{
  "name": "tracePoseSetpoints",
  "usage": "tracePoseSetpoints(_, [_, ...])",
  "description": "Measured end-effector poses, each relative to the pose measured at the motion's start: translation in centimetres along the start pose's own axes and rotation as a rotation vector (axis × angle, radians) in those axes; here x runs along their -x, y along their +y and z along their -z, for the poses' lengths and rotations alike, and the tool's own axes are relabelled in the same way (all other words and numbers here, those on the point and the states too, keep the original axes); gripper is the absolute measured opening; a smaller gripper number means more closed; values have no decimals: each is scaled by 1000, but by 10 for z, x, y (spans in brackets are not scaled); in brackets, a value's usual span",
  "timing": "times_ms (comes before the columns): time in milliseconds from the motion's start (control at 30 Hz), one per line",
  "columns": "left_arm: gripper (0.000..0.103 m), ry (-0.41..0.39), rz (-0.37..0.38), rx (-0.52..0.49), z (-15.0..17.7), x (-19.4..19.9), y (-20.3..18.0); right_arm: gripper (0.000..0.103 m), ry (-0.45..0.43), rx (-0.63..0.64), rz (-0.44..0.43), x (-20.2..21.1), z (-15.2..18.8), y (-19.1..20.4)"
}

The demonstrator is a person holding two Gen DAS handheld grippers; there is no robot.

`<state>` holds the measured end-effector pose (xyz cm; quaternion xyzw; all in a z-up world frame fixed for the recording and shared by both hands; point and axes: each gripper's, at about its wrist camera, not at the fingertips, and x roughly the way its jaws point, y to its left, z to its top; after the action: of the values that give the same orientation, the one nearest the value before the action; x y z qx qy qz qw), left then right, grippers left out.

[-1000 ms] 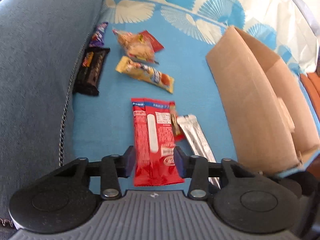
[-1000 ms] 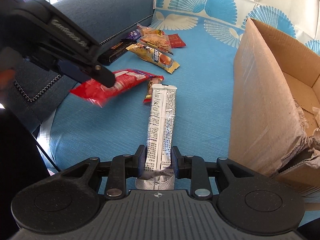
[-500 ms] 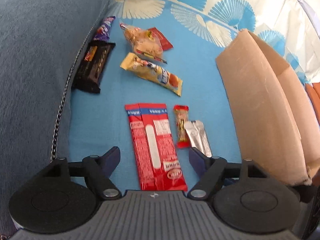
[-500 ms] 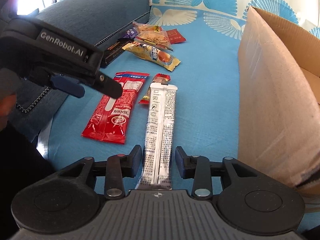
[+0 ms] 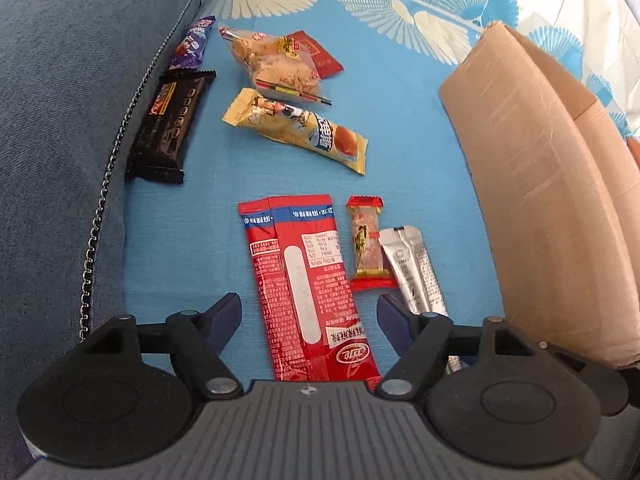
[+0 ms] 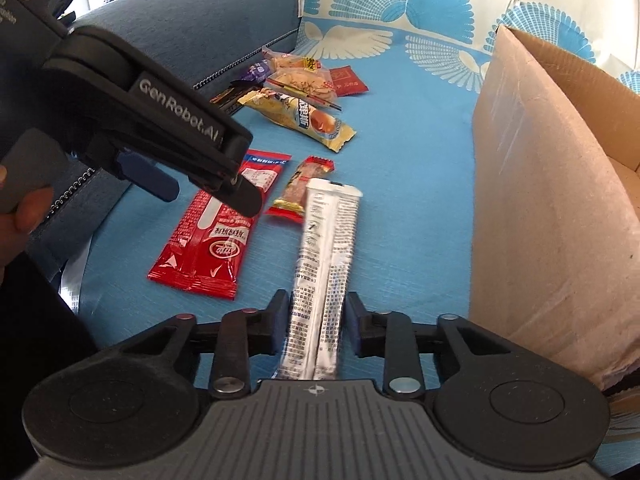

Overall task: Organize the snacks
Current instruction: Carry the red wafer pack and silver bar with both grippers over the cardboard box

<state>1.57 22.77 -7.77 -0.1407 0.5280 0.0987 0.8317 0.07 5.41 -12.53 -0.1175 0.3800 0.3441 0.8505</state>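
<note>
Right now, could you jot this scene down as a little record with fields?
Surface: blue patterned cloth
Box: cardboard box, open, at the right
Left gripper: open, red packet lying between its jaws, untouched
Right gripper: jaws closing on the silver stick packet
Loose snacks: small red candy, yellow packet, black bar

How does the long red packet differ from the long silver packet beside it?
The red packet is wider, bright red with white print; the silver packet is narrower, metallic with black print. The red packet lies untouched between the open jaws of the left gripper; the silver packet sits between the closing jaws of the right gripper, pads against its sides. Both are long, flat, sealed packs on the blue cloth.
</note>
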Motion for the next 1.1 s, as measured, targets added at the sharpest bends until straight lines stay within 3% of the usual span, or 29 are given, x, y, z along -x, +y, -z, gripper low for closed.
tracePoseSetpoints(167, [79, -16, -30, -59, 2, -4, -13, 27, -15, -8, 15, 5, 1, -2])
tracePoseSetpoints(400, [79, -38, -130, -203, 8, -15, -43, 27, 1, -4, 30, 9, 5, -4])
tracePoseSetpoints(500, [71, -33, -151, -203, 9, -18, -43, 27, 4, -3, 39, 9, 6, -4])
tracePoseSetpoints(567, [59, -26, -139, -177, 8, -17, -38, 27, 1, -3, 44, 10, 7, -3])
tracePoseSetpoints(667, [52, -33, -95, -156, 8, -11, -31, 27, -7, 7, 48, 12, 8, -1])
tracePoseSetpoints(867, [49, -124, -75, -129, 14, 9, -24, 27, -72, 49, 63, 24, 9, 5])
tracePoseSetpoints(1100, [49, -296, -20, -82, 26, 46, -16, 27, -161, 70, 93, 48, 8, 8])
